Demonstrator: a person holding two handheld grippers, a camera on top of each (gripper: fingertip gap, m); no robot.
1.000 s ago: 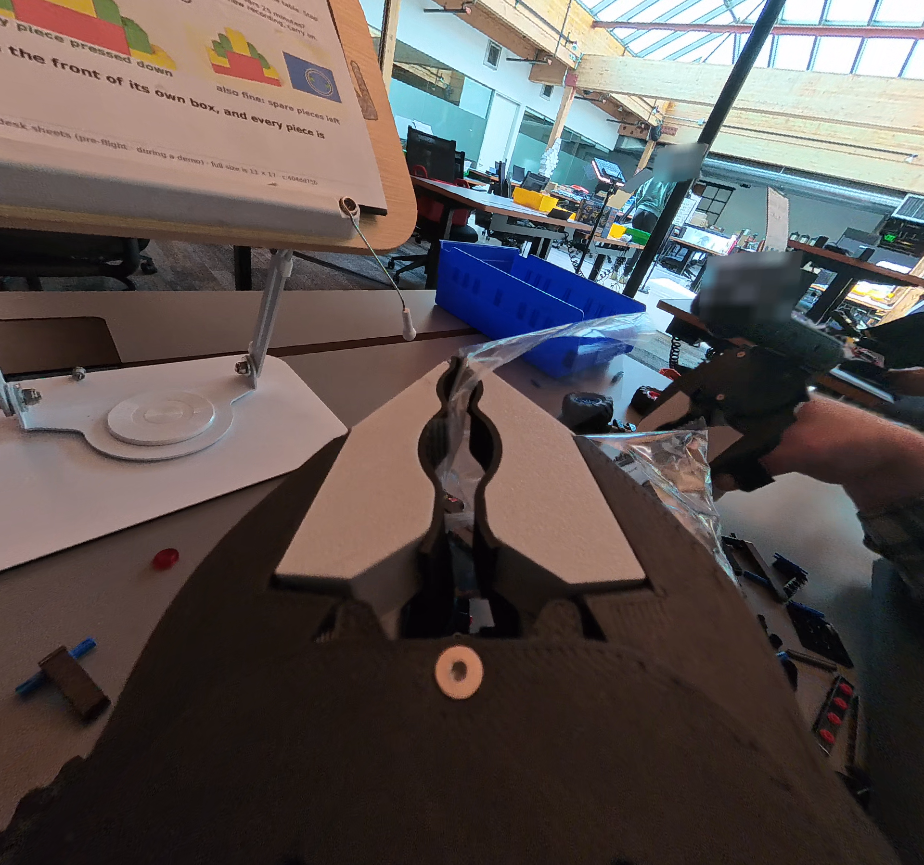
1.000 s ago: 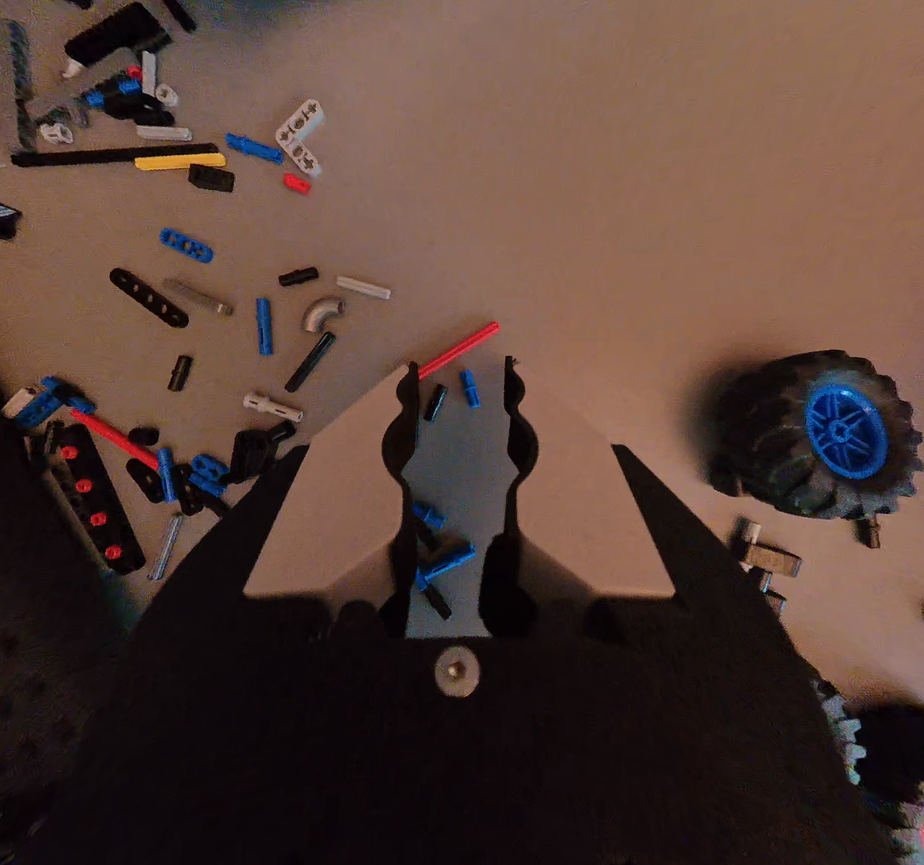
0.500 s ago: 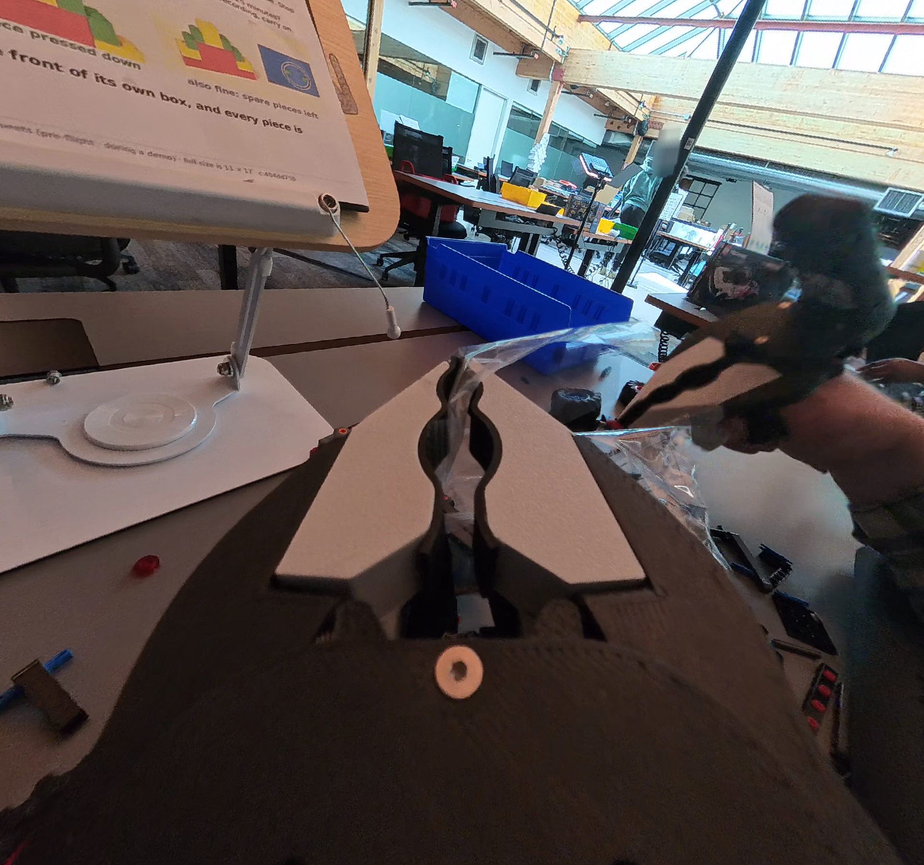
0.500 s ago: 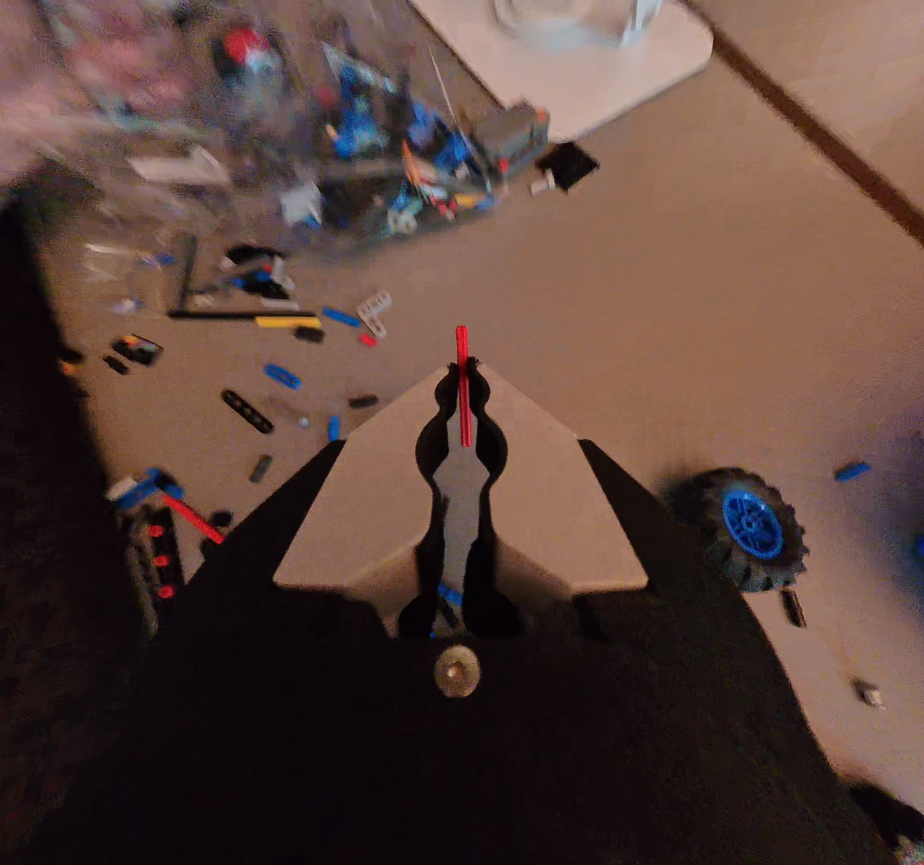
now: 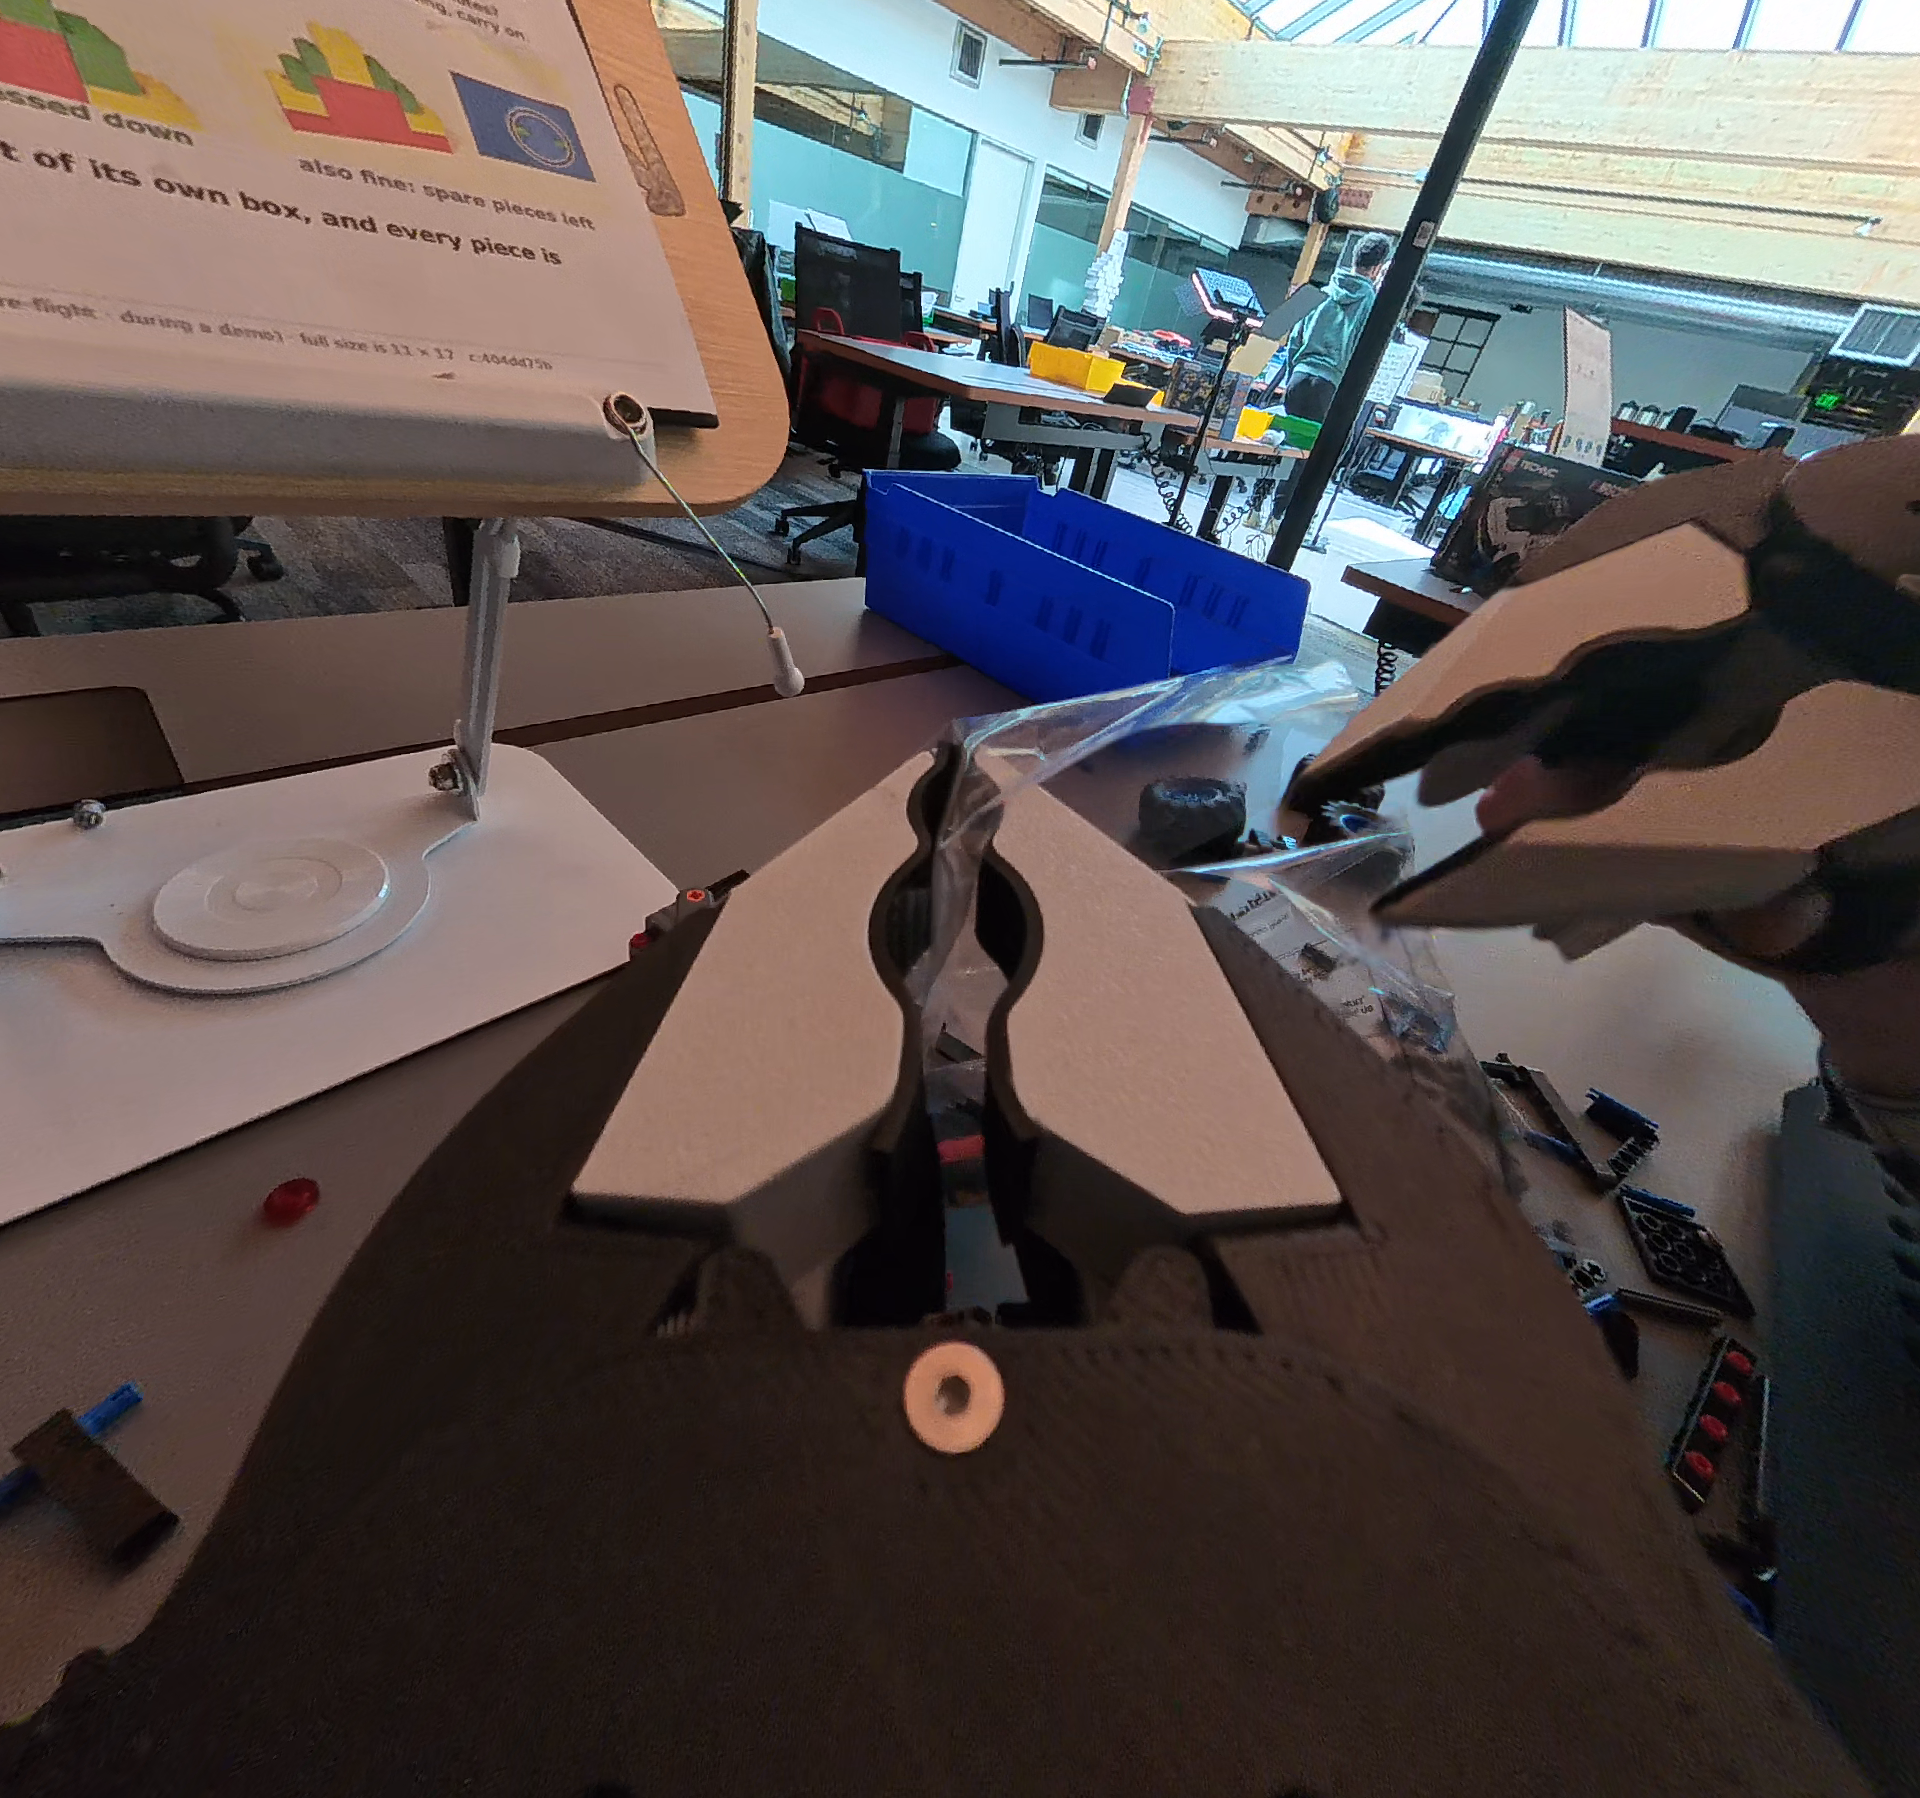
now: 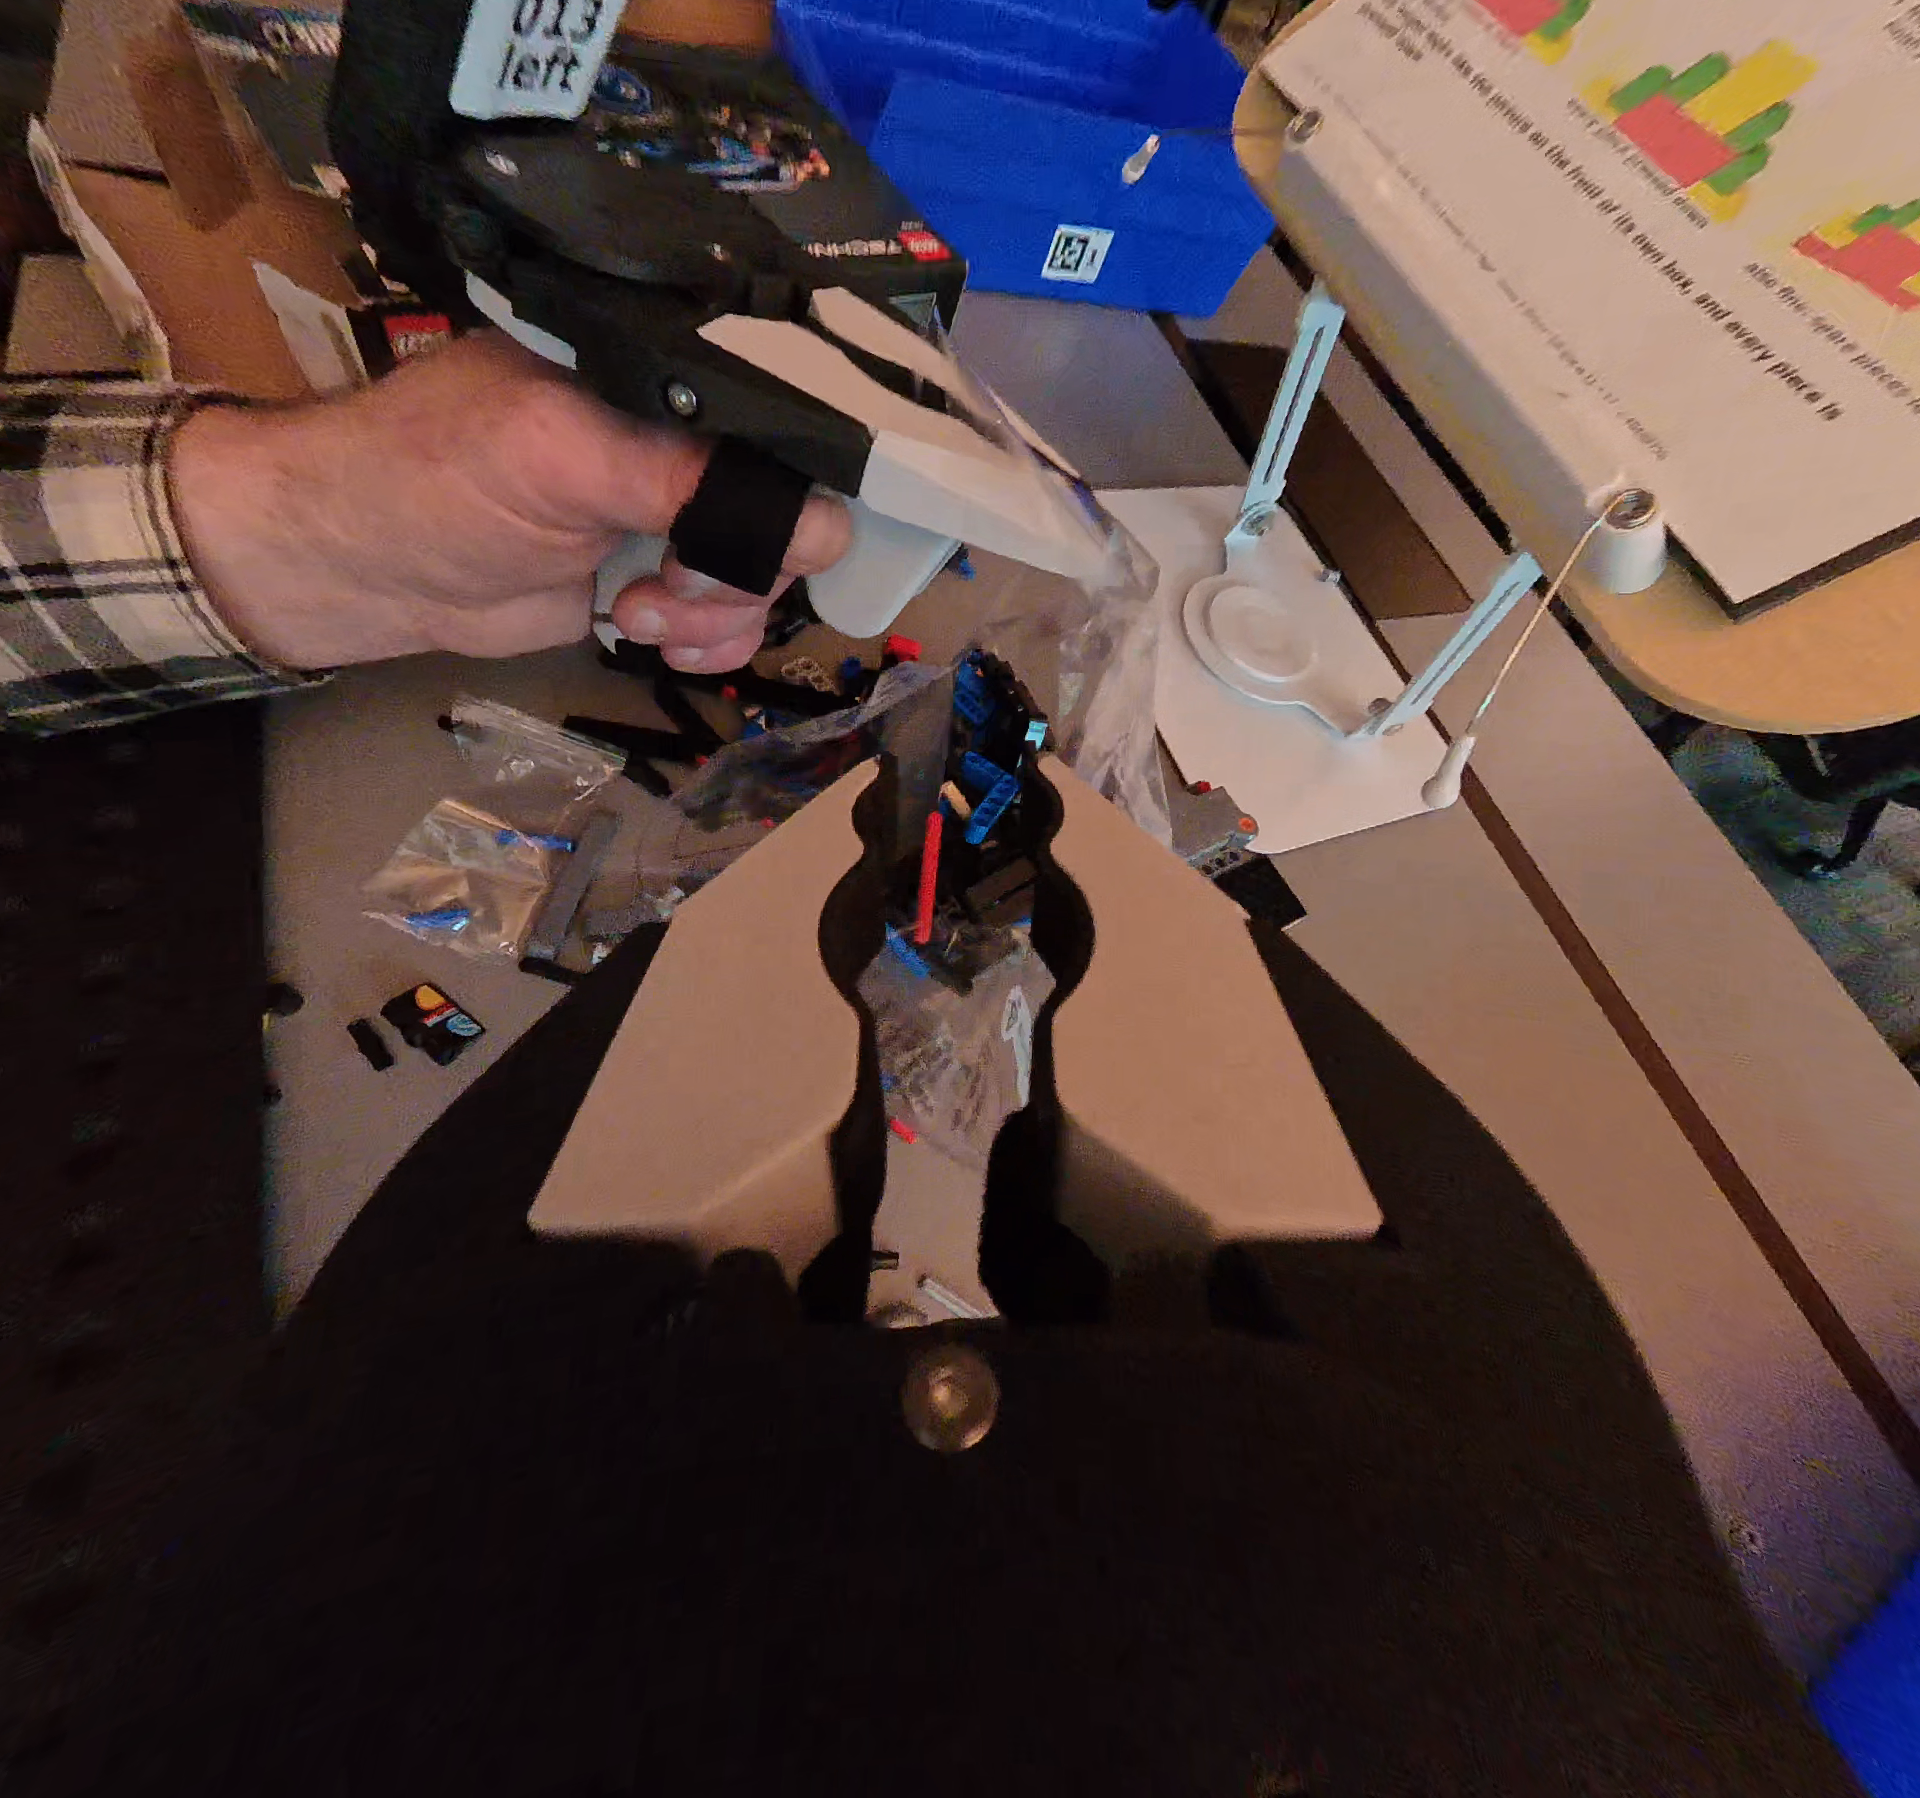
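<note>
Grey desk (image 5: 727,668) was strewn with small parts. Clear bag (image 5: 1049,740) was clamped by left gripper (image 5: 961,818); red rod (image 6: 928,875) appeared loosely held between parted jaws of right gripper (image 6: 956,782), over its mouth.

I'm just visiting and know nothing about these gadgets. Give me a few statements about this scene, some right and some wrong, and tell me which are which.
1. The left gripper pinches the edge of a clear plastic bag. True.
2. The right gripper has its fingers pressed tightly together. False: they stand apart, right at the bag.
3. The bag is empty. False: it holds small building pieces in blue, black and red.
4. A blue bin stands on the table beyond the bag. True.
5. The printed sheet lies flat on the table. False: it rests on a tilted board held up by a white stand.
</note>
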